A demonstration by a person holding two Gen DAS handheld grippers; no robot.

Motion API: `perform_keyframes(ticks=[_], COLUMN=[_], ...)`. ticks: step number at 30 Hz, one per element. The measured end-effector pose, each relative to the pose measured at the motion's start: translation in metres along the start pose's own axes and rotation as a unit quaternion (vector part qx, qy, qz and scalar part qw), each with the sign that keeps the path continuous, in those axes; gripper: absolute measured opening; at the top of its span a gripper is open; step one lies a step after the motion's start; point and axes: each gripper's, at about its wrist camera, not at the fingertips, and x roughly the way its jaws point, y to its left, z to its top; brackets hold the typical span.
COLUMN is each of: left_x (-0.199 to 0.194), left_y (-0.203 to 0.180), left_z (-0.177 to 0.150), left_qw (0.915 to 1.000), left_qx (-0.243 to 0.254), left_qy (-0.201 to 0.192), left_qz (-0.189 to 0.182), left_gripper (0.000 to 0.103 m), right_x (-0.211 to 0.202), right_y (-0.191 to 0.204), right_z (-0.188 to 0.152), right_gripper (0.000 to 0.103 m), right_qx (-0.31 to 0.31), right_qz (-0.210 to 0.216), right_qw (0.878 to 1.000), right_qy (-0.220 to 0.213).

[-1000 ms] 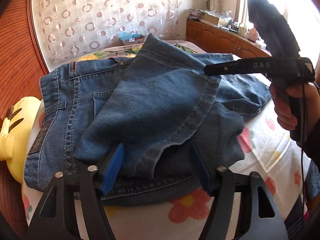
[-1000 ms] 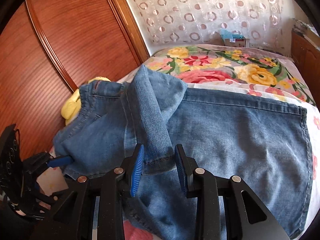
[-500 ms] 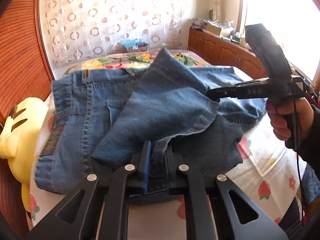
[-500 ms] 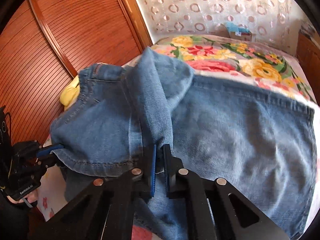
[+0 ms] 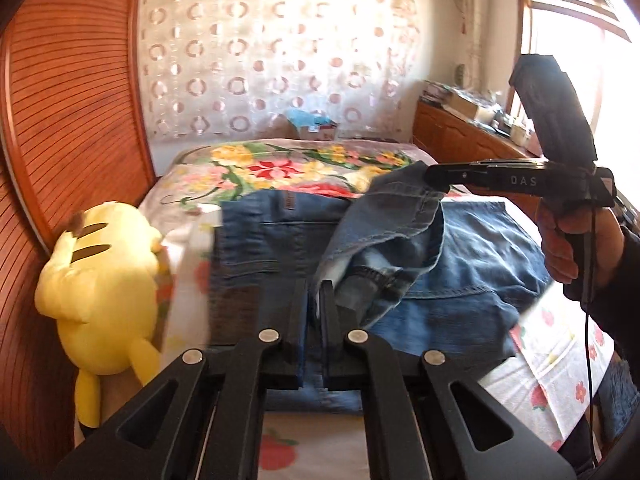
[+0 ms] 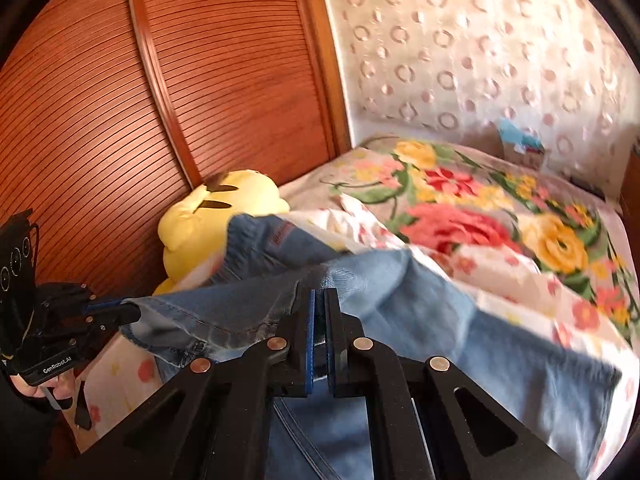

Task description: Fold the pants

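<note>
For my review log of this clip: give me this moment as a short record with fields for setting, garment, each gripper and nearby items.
setting: bed with floral bedspread
garment: blue jeans, hem end lifted off the rest
left gripper: shut on the hem
right gripper: shut on the hem, further along
nearby: yellow plush toy at the bed's edge by the wooden wardrobe door

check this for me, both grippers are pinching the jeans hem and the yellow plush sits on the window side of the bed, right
Not quite. Both grippers do pinch the jeans: left gripper, right gripper. But the yellow plush sits on the side opposite the window, against the wooden slatted door. The left wrist view shows it.
</note>
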Motion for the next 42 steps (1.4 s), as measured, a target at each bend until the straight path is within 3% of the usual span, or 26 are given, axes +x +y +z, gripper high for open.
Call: perform_keyframes(ticks=[10, 18, 21, 22, 23, 31, 37, 39, 42], left_x=[0.008, 0.017, 0.023, 0.026, 0.028, 0.043, 0.065, 0.073, 0.081], left_y=[0.054, 0.068, 0.066, 0.065, 0.063, 0.048, 0.033, 0.029, 0.022], left_z=[-0.007, -0.009, -0.008, -0.008, -0.008, -0.001, 0.004, 0.004, 0.003], left_qw=[0.9991, 0.9977, 0.9979, 0.9981, 0.9982, 0.9988, 0.9985, 0.9984, 0.9979], left_qx=[-0.037, -0.064, -0.059, -0.056, -0.055, -0.045, -0.029, -0.023, -0.017], left_qy=[0.007, 0.020, 0.025, 0.025, 0.023, 0.017, 0.034, 0.044, 0.058], left_qz=[0.019, 0.000, 0.004, 0.007, 0.005, -0.011, -0.032, -0.025, -0.023], left_gripper=[0.005, 0.006, 0.027, 0.043, 0.052, 0.053, 0.053, 0.047, 0.022], right_x=[0.079, 0.126, 0.133, 0.132, 0.130, 0.084, 0.050, 0.039, 0.024], right_y=[0.030, 0.033, 0.031, 0.030, 0.029, 0.015, -0.001, -0.005, -0.011], right_z=[0.058, 0.085, 0.082, 0.079, 0.077, 0.047, 0.016, 0.006, -0.006], right_gripper=[0.004, 0.004, 0.017, 0.026, 0.032, 0.034, 0.034, 0.034, 0.034], right_qx=[-0.054, -0.066, -0.062, -0.061, -0.059, -0.050, -0.035, -0.028, -0.020], right_qz=[0.018, 0.009, -0.001, -0.006, -0.007, -0.021, -0.045, -0.051, -0.058], right_qw=[0.998, 0.997, 0.998, 0.998, 0.998, 0.998, 0.998, 0.998, 0.998], right_qy=[0.010, 0.027, 0.029, 0.028, 0.026, 0.010, 0.016, 0.018, 0.019])
